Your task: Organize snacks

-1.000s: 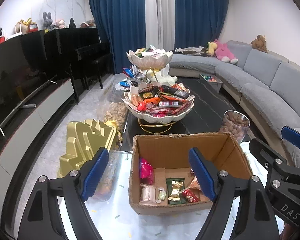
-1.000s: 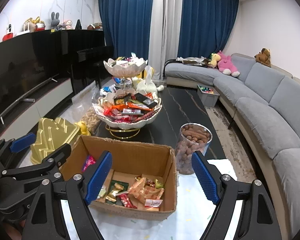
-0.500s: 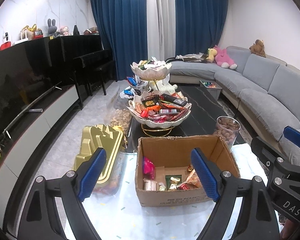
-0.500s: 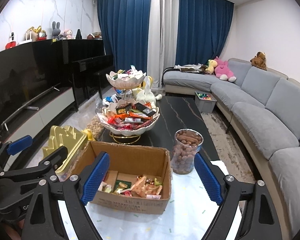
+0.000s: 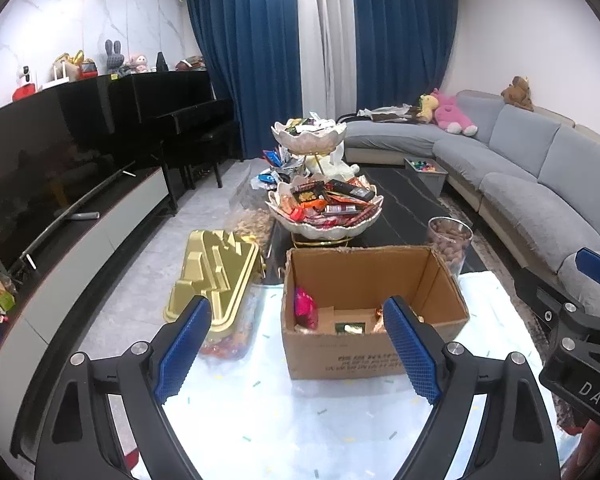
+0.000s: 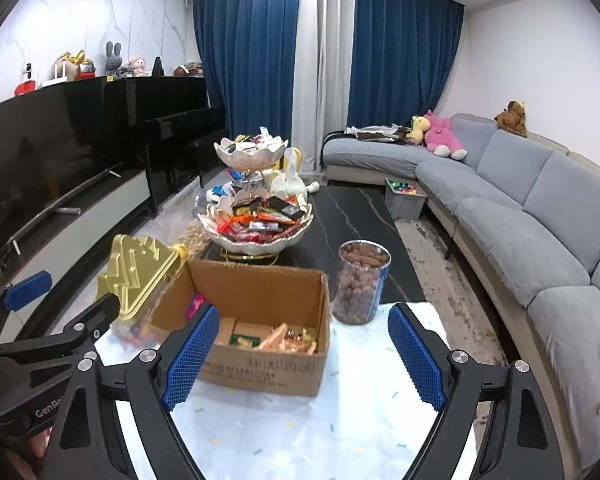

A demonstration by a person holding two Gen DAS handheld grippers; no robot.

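Fingers (image 5: pixel 182 344) of our left gripper (image 5: pixel 296 344) stood spread wide at the bottom of the left wrist view, having just been opening, with nothing between them. We saw the cardboard box (image 5: pixel 374 354) at centre frame on the pale table top (image 5: pixel 260 424), a few wrapped snacks (image 5: pixel 305 312) on its floor, and the gold tray (image 5: pixel 214 276) just left of it, overhanging the table edge. Our worry was that a careless reach from this far back could clip the near wall and shove the box into that tray, tipping it off.

From the right wrist view, our right gripper (image 6: pixel 304 354) was equally spread, its jaws also just opened and empty. We placed the box at lower centre, the jar of nuts (image 6: pixel 360 284) just right of it, and the tiered dish (image 6: pixel 256 236) heaped with snacks above, in mid frame. Swinging toward the dish, we judged, could knock the tall jar over, and the piled wrappers looked ready to slide off if nudged.
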